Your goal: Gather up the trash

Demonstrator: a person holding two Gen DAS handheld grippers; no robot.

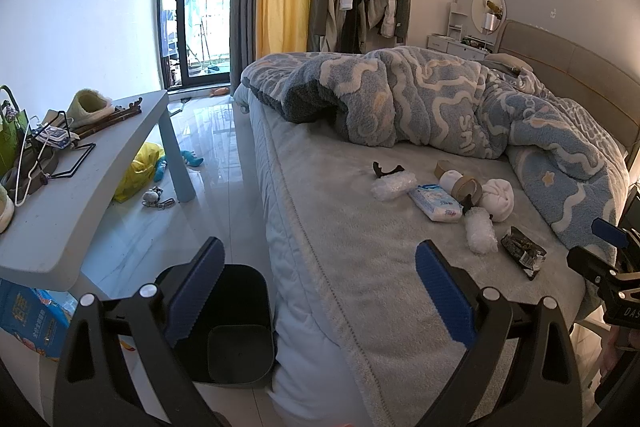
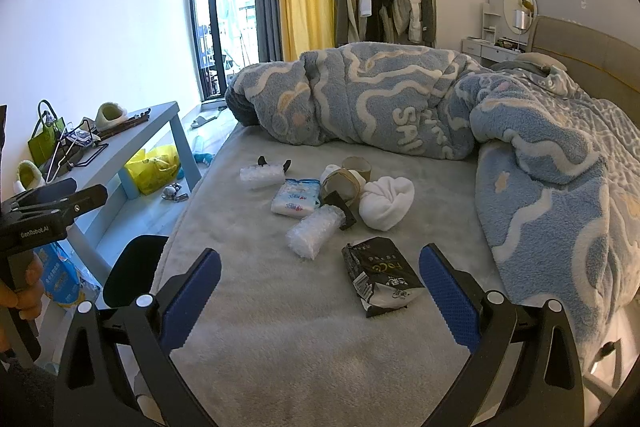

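Note:
Trash lies on the grey bed sheet [image 2: 280, 327]: a black snack wrapper [image 2: 380, 275] nearest, two bubble-wrap rolls [image 2: 316, 231] [image 2: 262, 175], a tissue pack [image 2: 296, 199], tape rolls [image 2: 342, 187] and a white cloth bundle [image 2: 386, 203]. They also show in the left wrist view, such as the wrapper [image 1: 522, 251]. My right gripper [image 2: 320, 299] is open and empty just short of the wrapper. My left gripper [image 1: 320, 291] is open and empty, over the bed's edge, above a dark trash bin [image 1: 236, 331] on the floor.
A blue patterned blanket [image 2: 440, 115] is piled at the bed's far side and right. A grey side table [image 1: 100, 171] with clutter stands left, with a yellow bag [image 1: 140, 171] and toys on the floor beneath. A blue box [image 1: 32, 323] lies near the bin.

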